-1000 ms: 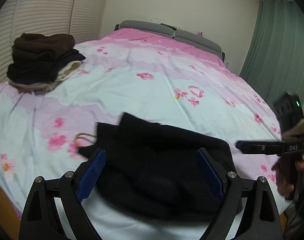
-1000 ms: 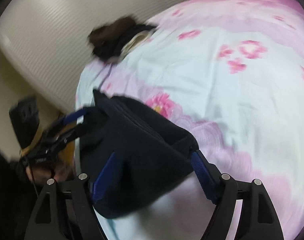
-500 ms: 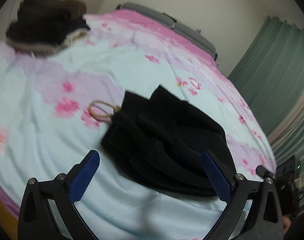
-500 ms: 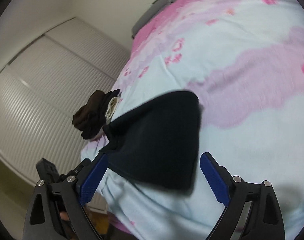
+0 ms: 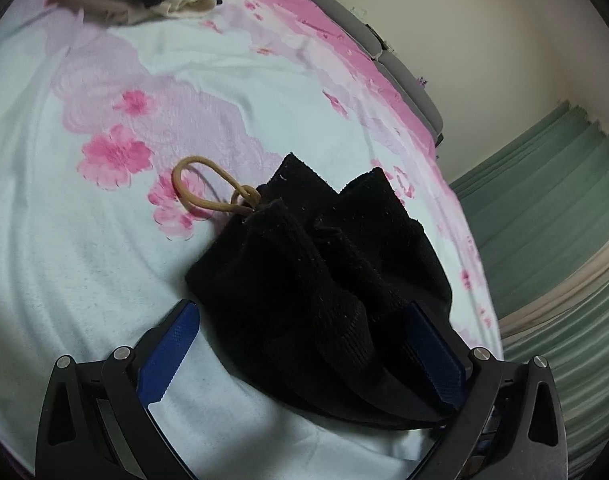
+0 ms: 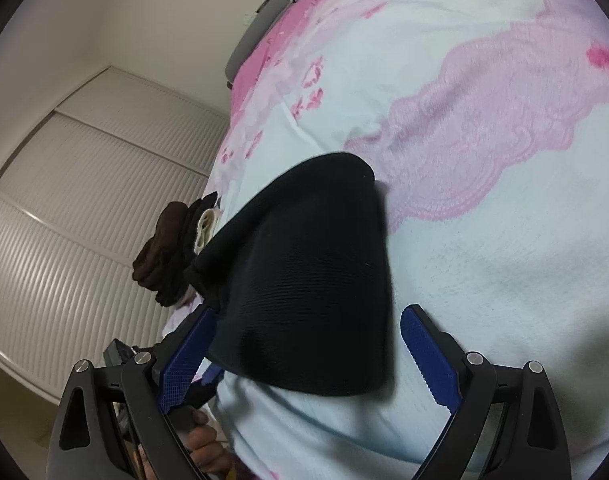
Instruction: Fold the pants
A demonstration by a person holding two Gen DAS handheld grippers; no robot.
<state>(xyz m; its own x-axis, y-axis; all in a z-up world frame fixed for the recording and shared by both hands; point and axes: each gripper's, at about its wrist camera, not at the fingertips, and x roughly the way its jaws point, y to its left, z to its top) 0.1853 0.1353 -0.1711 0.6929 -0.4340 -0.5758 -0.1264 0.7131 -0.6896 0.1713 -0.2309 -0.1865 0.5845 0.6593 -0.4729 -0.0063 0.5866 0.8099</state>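
While both grippers gape, pants [image 5: 324, 296] lie between.

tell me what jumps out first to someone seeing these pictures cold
The bundle of black knit pants lies folded on the pale blue bedspread with pink flowers, a tan drawstring loop poking out of its far end. Both grippers, left gripper and right gripper, stand open around it. A pile of dark brown and cream folded clothes sits near the bed's edge by the white slatted wardrobe doors.

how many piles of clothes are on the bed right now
2: black pants near the bed's front edge, and a dark stack farther back by the closet. The stack's item count can't be told.
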